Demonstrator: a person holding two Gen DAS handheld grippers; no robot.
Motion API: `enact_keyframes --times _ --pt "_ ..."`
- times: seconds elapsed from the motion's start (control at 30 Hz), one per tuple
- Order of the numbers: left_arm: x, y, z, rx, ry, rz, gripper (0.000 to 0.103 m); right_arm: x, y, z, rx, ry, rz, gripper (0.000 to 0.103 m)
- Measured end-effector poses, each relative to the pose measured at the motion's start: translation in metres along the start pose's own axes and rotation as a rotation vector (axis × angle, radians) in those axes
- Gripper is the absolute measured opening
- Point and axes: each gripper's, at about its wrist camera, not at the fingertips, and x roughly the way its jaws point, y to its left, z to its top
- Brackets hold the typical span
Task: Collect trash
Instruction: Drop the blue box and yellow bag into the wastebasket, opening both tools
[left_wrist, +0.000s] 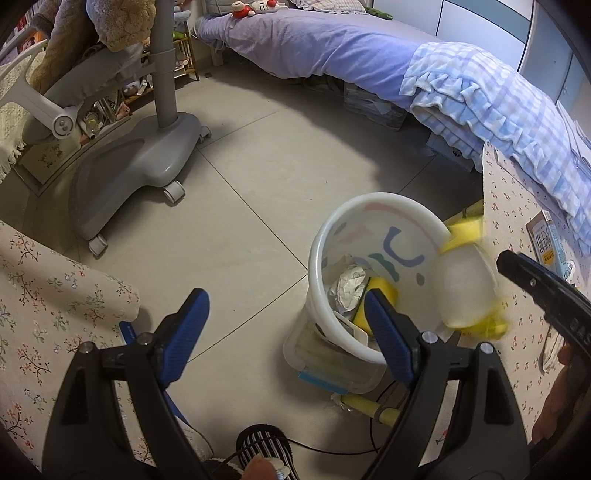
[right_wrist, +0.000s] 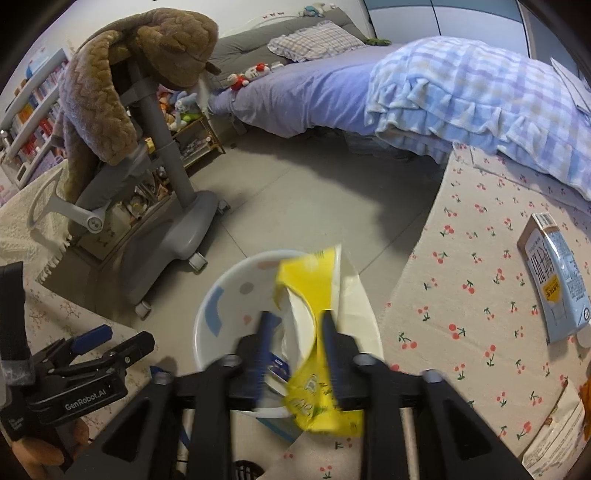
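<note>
A white bin (left_wrist: 369, 206) with pastel marks stands on the floor and holds crumpled foil (left_wrist: 349, 288) and other rubbish. My left gripper (left_wrist: 284, 299) hovers beside its rim, open wide with nothing between the fingers. A yellow and clear wrapper (left_wrist: 465, 288) is blurred in the air over the bin's right edge, just left of one finger (left_wrist: 524, 275) of my right gripper. In the right wrist view the wrapper (right_wrist: 314, 295) hangs loose between the parted fingers of my right gripper (right_wrist: 297, 317) above the bin (right_wrist: 236, 273); the pads do not press on it.
A blue and brown drink carton (right_wrist: 554, 280) lies on the cherry-print tablecloth (right_wrist: 461, 258) to the right. A grey wheeled chair (left_wrist: 140, 162) stands left of the bin, and a bed (left_wrist: 332, 48) runs behind. A clear plastic box (left_wrist: 332, 365) sits under the bin.
</note>
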Motion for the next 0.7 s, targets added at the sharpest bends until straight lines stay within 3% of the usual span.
enact_keyframes --times 0.03,0.07,0.7 --pt "0.000 0.000 0.000 -0.001 0.000 -0.002 0.086 -0.002 -0.002 -0.001 0.012 -0.006 -0.007 0.071" --pt "0.000 0.000 0.000 -0.002 0.001 -0.005 0.086 -0.005 -0.004 -0.002 0.021 -0.027 -0.012 0.073" --pt "-0.007 -0.022 -0.010 0.048 0.014 -0.059 0.086 -0.054 -0.031 -0.014 0.012 -0.063 -0.102 0.075"
